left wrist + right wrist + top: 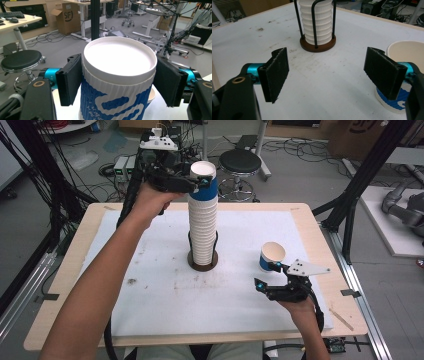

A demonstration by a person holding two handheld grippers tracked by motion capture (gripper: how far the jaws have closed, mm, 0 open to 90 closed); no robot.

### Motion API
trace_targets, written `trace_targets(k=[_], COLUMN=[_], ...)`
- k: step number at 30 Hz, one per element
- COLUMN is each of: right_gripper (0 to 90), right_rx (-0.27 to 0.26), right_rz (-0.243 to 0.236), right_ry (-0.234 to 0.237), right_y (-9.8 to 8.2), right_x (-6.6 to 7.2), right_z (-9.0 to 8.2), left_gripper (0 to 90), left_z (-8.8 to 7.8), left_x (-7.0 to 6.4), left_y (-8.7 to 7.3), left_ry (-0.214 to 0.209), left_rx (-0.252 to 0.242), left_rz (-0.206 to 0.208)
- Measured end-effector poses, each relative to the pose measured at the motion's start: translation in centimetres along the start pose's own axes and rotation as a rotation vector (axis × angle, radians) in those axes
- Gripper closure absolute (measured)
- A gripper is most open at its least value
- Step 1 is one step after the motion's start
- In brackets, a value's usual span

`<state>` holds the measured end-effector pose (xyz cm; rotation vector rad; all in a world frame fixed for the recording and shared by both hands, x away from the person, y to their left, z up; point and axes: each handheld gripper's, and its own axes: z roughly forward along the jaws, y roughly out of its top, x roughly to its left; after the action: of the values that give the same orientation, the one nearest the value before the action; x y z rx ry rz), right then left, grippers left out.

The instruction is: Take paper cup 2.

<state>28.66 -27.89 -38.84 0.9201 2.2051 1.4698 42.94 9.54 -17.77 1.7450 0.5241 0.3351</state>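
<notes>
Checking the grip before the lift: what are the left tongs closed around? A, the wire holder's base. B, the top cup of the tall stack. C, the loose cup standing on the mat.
B: the left tongs clasp the top cup of the stack, pads on both its sides.

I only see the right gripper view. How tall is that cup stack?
Observer: Very tall! In the high view the stack rises far above its stand, and the top cup is blue, not plain white.
Operator: Where's my other hand-held gripper?
Observer: The left hand-held gripper is up at the top cup, one jaw on each side.
Operator: Is it squeezing it?
Observer: Looks so. In the left gripper view both pads touch the cup just under its rim.
</notes>
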Motion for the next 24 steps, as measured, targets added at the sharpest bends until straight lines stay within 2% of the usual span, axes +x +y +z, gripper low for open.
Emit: trace_targets(k=[6,9,15,24], right_gripper=[20.8,20.7,20.7,20.7], right_rx=[0.002,-0.001,-0.008,-0.013], right_rz=[0.004,0.002,0.012,0.009], right_ry=[0.001,0.001,0.011,0.01], right_y=[0.0,0.0,0.0,0.0], right_x=[0.0,0.0,0.1,0.0], right_z=[-0.1,-0.1,-0.1,-0.1], left_gripper=[28.8,28.8,28.8,28.9], left_z=[-0.9,-1.4,-2.6,-4.4], left_x=[0.0,-0.2,-0.5,-0.5], left_y=[1.0,1.8,3.1,4.2], left_ry=[-0.01,-0.015,-0.012,-0.013], left_rx=[-0.038,-0.073,-0.104,-0.163], left_rz=[-0.006,-0.012,-0.005,-0.007])
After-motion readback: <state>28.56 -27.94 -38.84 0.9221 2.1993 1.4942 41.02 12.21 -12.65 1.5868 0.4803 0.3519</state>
